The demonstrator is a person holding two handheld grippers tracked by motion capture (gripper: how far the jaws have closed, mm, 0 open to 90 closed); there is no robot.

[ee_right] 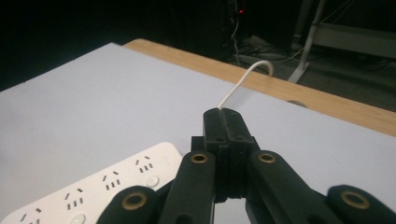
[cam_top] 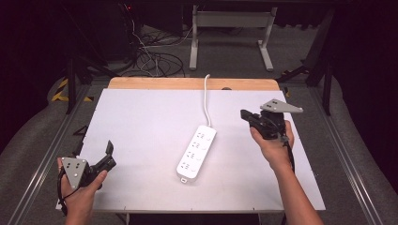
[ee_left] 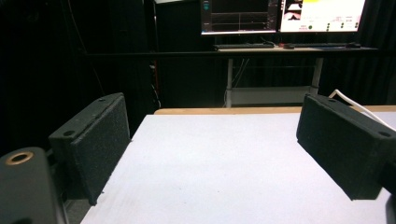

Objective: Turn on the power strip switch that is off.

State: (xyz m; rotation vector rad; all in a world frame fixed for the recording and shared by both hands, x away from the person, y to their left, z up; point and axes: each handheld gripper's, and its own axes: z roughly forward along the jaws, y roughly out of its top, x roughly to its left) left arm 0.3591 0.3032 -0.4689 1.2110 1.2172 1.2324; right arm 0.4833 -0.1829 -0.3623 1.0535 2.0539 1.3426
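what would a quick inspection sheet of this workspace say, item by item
surface: white board on a wooden tabletop, mostly bare
job's things: white power strip lying flat near the middle, nothing plugged in
clutter: nothing seen on the board
grippers: left gripper at the near left corner, jaws wide apart, holding nothing; right gripper beside the strip on its right, jaws pressed together, holding nothing
cables: strip's white cord runs over the far edge; a cable trails from each gripper; loose dark cables on the floor
surroundings: dark room, grey desk frame beyond the table, monitors on a far desk
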